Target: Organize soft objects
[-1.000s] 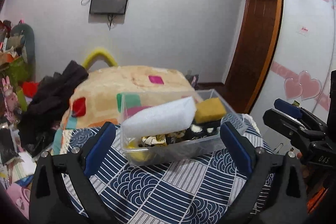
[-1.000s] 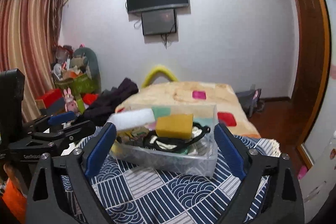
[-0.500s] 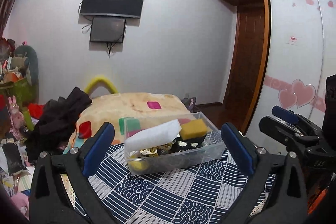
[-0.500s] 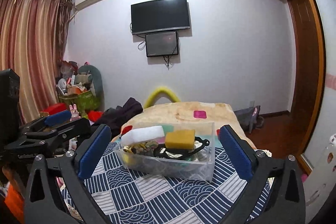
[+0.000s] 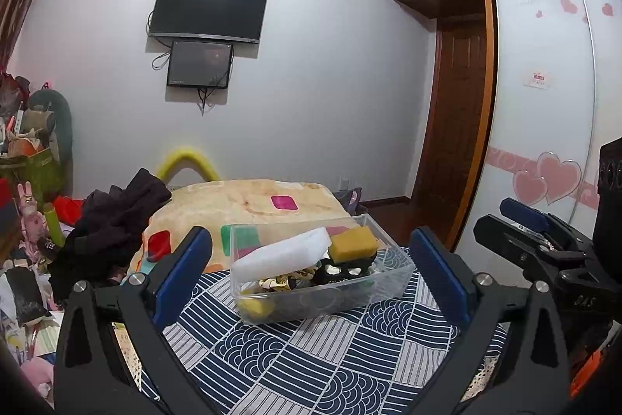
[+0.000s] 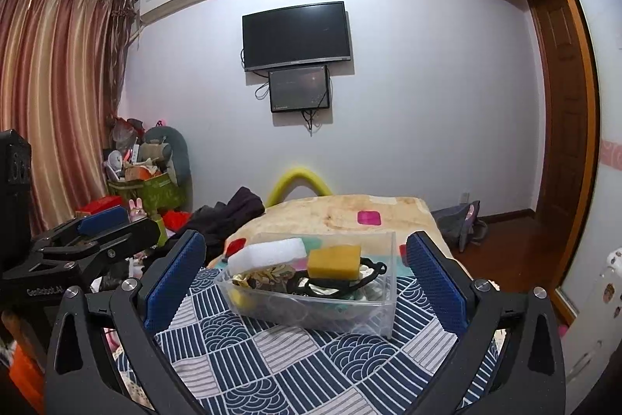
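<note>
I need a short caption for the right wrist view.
Open right gripper facing a clear bin of soft objects on a patterned cloth.

Left gripper (image 5: 311, 269) and right gripper (image 6: 307, 271) level, side by side, jaws spread wide, holding nothing

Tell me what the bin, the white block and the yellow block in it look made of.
Bin: clear, glossy rigid plastic; its contents and the blanket show through its walls. White block: probably packing foam, matte, faintly pebbled, with rounded edges. Yellow block: likely sponge, with a dull, porous-looking face and soft corners.
</note>
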Tool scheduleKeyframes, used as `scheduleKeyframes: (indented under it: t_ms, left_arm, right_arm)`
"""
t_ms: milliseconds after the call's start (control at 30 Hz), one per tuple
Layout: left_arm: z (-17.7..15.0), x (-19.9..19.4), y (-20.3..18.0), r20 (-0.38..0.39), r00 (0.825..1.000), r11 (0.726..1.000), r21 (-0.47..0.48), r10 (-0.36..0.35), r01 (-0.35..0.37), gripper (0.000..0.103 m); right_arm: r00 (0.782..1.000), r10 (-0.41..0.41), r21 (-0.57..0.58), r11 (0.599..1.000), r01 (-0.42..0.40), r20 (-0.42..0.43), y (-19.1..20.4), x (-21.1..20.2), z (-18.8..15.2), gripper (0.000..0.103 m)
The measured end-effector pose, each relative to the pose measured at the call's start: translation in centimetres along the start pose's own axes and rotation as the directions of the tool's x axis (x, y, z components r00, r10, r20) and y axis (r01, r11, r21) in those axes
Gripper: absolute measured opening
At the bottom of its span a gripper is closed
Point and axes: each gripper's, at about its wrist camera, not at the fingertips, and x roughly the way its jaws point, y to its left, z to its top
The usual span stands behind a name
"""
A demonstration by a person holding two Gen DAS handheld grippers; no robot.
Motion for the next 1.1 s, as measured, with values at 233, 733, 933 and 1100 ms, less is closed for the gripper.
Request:
scheduleKeyframes:
  t_ms: [233, 733, 933, 1100]
  left_arm:
    - [0.09, -0.21, -0.24, -0.001, 1.000, 1.000, 0.006, -0.003, 0.003, 0.103]
    - [0.18, -0.75, -0.72, 0.017, 1.000, 1.000, 0.017, -0.005, 0.004, 0.103]
    - [0.18, -0.81, -0.62, 0.012, 1.000, 1.000, 0.013, -0.004, 0.004, 0.103]
    - [0.12, -0.94, -0.61, 0.017, 1.000, 1.000, 0.012, 0.005, -0.005, 0.103]
  right_arm:
    - [1.000, 0.003, -0.007, 1.000, -0.003, 0.010, 0.21, -0.28, 0.00, 0.103]
    - [1.000, -0.006, -0.001, 1.000, 0.006, 0.017, 0.21, -0.65, 0.19, 0.103]
    - [1.000, -0.011, -0.001, 1.000, 0.011, 0.018, 0.22, -0.82, 0.34, 0.103]
    - [1.000, -0.013, 0.000, 1.000, 0.013, 0.020, 0.16, -0.96, 0.48, 0.103]
